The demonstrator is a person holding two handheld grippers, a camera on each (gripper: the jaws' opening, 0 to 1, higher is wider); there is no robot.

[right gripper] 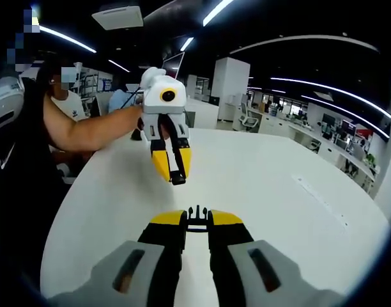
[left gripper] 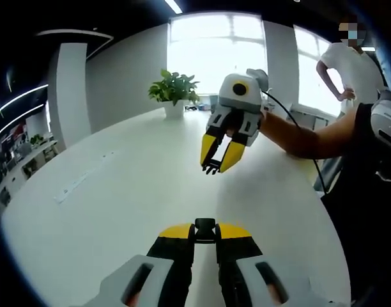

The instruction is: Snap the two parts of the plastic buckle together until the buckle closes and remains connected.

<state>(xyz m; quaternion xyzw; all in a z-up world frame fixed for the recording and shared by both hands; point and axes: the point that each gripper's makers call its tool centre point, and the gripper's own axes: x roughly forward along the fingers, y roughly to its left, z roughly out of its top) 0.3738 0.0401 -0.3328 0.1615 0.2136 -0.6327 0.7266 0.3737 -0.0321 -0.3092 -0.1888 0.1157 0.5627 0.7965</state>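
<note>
1. Left gripper view: bright windows stand behind a broad white round-edged bench (left gripper: 119, 192), with a green leafy plant in a white pot (left gripper: 174, 93) at its far edge. The left tongs (left gripper: 205, 231), yellow-tipped with black jaws, rise from the bottom with jaws narrow, clamped on a small black plastic buckle part with a boxy socket end (left gripper: 205, 226) that sticks out past their tips. Ahead of them and up to the right, the right tongs (left gripper: 216, 161) hang above the bench, jaws nearly together around a small black pronged plastic buckle part (left gripper: 211, 168). The two parts are well apart.

2. Right gripper view: an open office with ceiling light strips lies beyond the white bench (right gripper: 278, 185). The right tongs (right gripper: 196, 220) grip the pronged part (right gripper: 196, 219) between narrow jaws. Beyond, slightly left, the left tongs (right gripper: 172, 167) point downward, pinching the socket part (right gripper: 178, 177).
</note>
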